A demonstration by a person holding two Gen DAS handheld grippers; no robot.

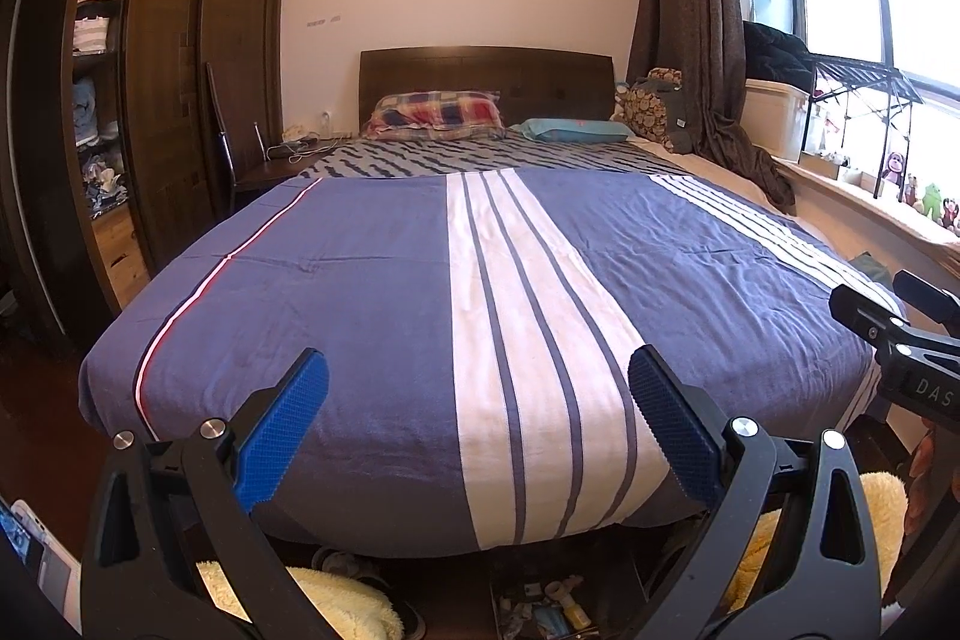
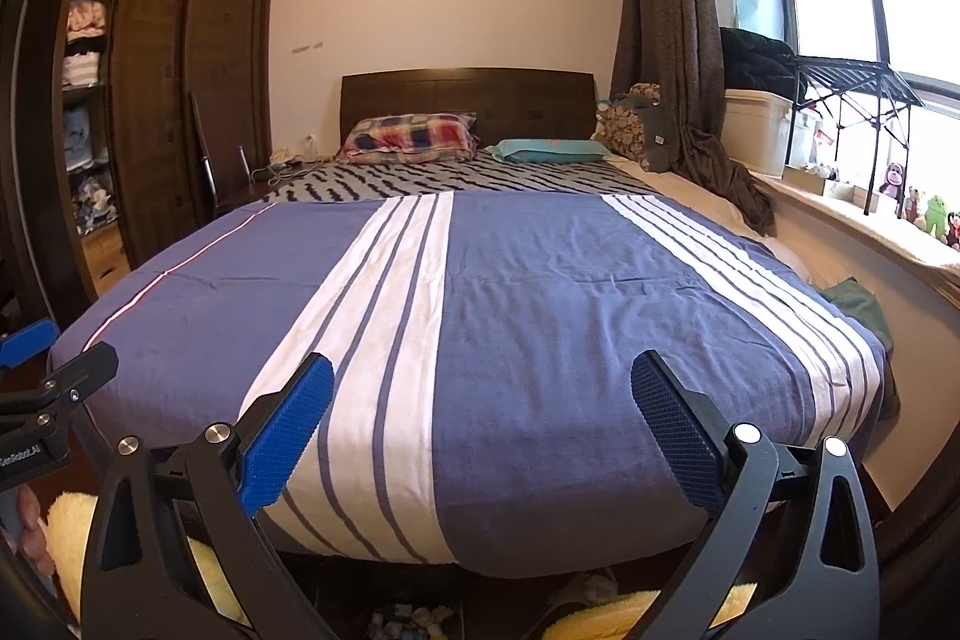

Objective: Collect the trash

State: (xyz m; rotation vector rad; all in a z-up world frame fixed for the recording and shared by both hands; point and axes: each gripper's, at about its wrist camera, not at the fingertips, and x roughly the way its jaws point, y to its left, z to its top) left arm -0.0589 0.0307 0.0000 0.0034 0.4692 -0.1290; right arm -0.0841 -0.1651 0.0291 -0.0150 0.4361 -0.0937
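A: Two grippers, and we hold nothing in either: the left gripper (image 1: 477,421) and the right gripper (image 2: 483,427) both hover over the foot of the bed (image 1: 372,292), fingers spread wide.

B: Where is the trash?

A: We see none on the blanket. Small litter (image 1: 549,607) lies on the floor just under the bed's foot, beside the yellow rug (image 1: 348,604).

B: Then we should tilt down, keep the fingers apart, and close on one piece only.

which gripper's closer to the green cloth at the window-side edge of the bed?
Right. The right gripper, jaws open, hovers at the bed's foot toward the green cloth side. The left gripper, also open, sits further toward the wardrobe side, away from it.
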